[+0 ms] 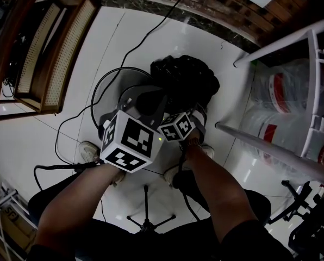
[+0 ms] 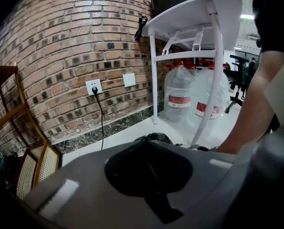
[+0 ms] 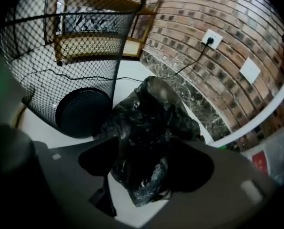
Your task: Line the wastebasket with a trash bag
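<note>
My left gripper jaws together, empty. My right gripper jaws wide apart, bag loose between them, just beside wastebasket.

From the head, the white floor was viewed steeply downward. The left gripper view was turned toward the brick wall, shared with the right gripper view, which was held close over the trash bag.
</note>
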Demonstrator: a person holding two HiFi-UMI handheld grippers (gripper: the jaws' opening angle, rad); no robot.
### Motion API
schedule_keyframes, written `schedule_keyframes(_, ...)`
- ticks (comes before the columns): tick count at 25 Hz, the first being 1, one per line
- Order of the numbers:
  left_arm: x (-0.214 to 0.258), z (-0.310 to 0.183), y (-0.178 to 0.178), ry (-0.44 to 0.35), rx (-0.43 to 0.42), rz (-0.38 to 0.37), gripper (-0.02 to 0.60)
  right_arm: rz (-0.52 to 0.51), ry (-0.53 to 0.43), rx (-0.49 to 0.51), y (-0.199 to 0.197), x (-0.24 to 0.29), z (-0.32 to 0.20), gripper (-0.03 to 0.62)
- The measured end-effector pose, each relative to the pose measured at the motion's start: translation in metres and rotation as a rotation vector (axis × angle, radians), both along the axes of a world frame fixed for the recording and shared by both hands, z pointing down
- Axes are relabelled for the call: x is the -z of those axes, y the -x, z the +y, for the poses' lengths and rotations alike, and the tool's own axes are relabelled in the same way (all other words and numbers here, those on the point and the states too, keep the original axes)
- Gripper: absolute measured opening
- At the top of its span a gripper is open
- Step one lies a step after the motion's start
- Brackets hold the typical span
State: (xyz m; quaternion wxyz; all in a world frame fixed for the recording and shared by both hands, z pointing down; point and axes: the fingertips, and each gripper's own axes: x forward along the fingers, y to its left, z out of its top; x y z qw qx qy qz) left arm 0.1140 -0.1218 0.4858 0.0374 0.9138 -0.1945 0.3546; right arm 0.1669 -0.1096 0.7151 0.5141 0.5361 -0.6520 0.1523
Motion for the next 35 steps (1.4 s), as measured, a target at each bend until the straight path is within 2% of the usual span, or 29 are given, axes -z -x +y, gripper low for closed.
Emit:
schedule_keyframes(5, 0.002, -0.004, 0.005, -0.005, 0.006, -0.002, 0.003, 0.096, 0.045, -0.028, -0.009, -0.006, -0.004, 0.339)
schedule_keyframes(6, 0.003, -0.004, 0.005, -0.005, 0.007, 0.0, 0.003, 0.111, 0.047, -0.041, -0.014, -0.006, -0.004, 0.302)
schedule_keyframes(9, 0.003, -0.005, 0.004, -0.005, 0.005, 0.006, 0.003, 0.142, 0.017, -0.092, -0.031, -0.003, -0.004, 0.094)
schedule_keyframes(11, 0.003, -0.004, 0.003, -0.005, 0.004, 0.01, 0.003, 0.129, -0.01, -0.118, -0.04, 0.0, -0.004, 0.008)
schedule_keyframes(12, 0.003, -0.003, 0.002, -0.005, 0.004, 0.013, 0.003, 0.116, -0.021, -0.131, -0.044, 0.006, -0.005, 0.0)
schedule_keyframes(16, 0.005, 0.0, 0.002, -0.003, 0.011, 0.019, 0.003, 0.093, -0.077, -0.142, -0.053, 0.03, -0.006, 0.002)
schedule_keyframes(19, 0.01, 0.005, 0.001, -0.008, 0.009, 0.025, 0.003, 0.067, -0.082, -0.135, -0.055, 0.039, -0.003, 0.016)
schedule_keyframes(22, 0.015, 0.009, 0.003, -0.016, 0.01, 0.027, 0.003, 0.029, -0.066, -0.125, -0.052, 0.037, 0.001, 0.095)
schedule_keyframes(24, 0.016, 0.011, 0.005, -0.017, 0.012, 0.024, 0.003, 0.031, -0.066, -0.121, -0.052, 0.04, 0.002, 0.085)
schedule_keyframes(25, 0.017, 0.012, 0.006, -0.018, 0.012, 0.023, 0.003, 0.039, -0.069, -0.123, -0.053, 0.042, 0.001, 0.027)
schedule_keyframes(26, 0.018, 0.012, 0.006, -0.02, 0.012, 0.023, 0.003, 0.045, -0.073, -0.126, -0.055, 0.043, 0.0, 0.002)
schedule_keyframes(28, 0.02, 0.012, 0.007, -0.023, 0.014, 0.024, 0.003, 0.04, -0.082, -0.129, -0.056, 0.047, -0.003, 0.002)
schedule_keyframes(29, 0.02, 0.012, 0.007, -0.024, 0.015, 0.025, 0.003, 0.029, -0.088, -0.125, -0.055, 0.05, -0.004, 0.008)
schedule_keyframes(32, 0.022, 0.015, 0.005, -0.026, 0.012, 0.032, 0.003, -0.018, -0.088, -0.103, -0.048, 0.055, -0.003, 0.105)
schedule_keyframes(35, 0.024, 0.016, 0.003, -0.029, 0.007, 0.038, 0.003, -0.027, -0.078, -0.079, -0.046, 0.054, -0.004, 0.118)
